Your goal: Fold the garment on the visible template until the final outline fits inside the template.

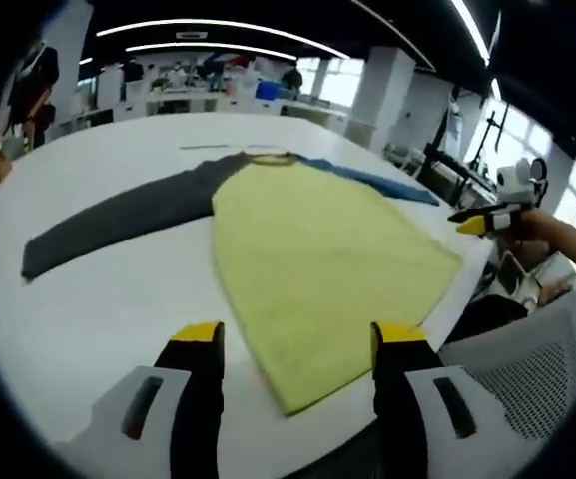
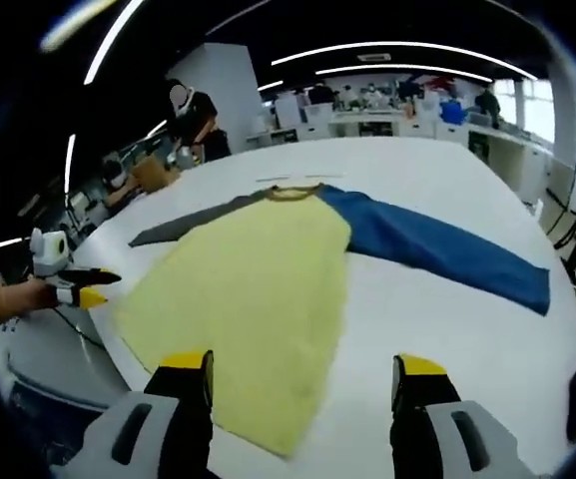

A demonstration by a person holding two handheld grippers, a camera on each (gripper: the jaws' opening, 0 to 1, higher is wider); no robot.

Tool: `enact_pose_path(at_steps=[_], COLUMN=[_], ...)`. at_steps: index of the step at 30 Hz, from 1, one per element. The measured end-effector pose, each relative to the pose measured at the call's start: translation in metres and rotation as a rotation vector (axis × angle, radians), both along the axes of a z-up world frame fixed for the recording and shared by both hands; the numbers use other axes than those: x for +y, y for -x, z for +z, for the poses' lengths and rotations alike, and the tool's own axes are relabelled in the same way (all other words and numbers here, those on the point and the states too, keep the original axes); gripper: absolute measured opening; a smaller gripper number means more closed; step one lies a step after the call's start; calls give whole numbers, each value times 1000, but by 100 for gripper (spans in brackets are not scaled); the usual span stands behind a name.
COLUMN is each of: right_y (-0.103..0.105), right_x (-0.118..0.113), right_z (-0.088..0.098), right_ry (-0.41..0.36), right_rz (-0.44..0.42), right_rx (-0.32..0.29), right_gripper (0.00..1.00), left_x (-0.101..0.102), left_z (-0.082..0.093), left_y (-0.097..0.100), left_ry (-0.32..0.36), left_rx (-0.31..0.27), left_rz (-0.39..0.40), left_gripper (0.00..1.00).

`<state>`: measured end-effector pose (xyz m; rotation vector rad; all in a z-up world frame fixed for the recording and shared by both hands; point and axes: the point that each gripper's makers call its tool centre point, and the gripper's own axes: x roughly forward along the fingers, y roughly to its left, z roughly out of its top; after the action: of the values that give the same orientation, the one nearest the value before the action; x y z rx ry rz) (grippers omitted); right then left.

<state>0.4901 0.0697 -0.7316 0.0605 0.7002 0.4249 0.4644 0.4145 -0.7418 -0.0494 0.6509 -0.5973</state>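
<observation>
The left gripper [image 1: 297,344] and right gripper [image 2: 305,371] are held low in frame, jaws apart, holding nothing. One garment [image 1: 317,249] is spread on the white table [image 1: 98,299], with two sleeves counted.

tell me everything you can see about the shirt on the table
The shirt is a long-sleeved raglan top with a pale yellow body, a dark grey sleeve, a blue sleeve and a thin olive neckband. It looks like soft knit cloth. It lies flat and unfolded on the white table, sleeves spread out to each side, hem toward the table's near edge. Nothing grips it: the left gripper and right gripper hover open over the hem.
</observation>
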Motion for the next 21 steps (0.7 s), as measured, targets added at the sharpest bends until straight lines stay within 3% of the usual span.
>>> enact_pose_path(at_steps=[4, 21], right_y=[-18, -83], right_x=[-22, -108], right_z=[8, 25], right_ry=[5, 43], right_rz=[-59, -231], right_rx=[-32, -92], right_gripper=[74, 74], left_x=[-5, -5], left_z=[7, 28], left_y=[-3, -20], left_ry=[55, 97], left_rx=[-5, -96], left_rz=[1, -5], left_gripper=[69, 93])
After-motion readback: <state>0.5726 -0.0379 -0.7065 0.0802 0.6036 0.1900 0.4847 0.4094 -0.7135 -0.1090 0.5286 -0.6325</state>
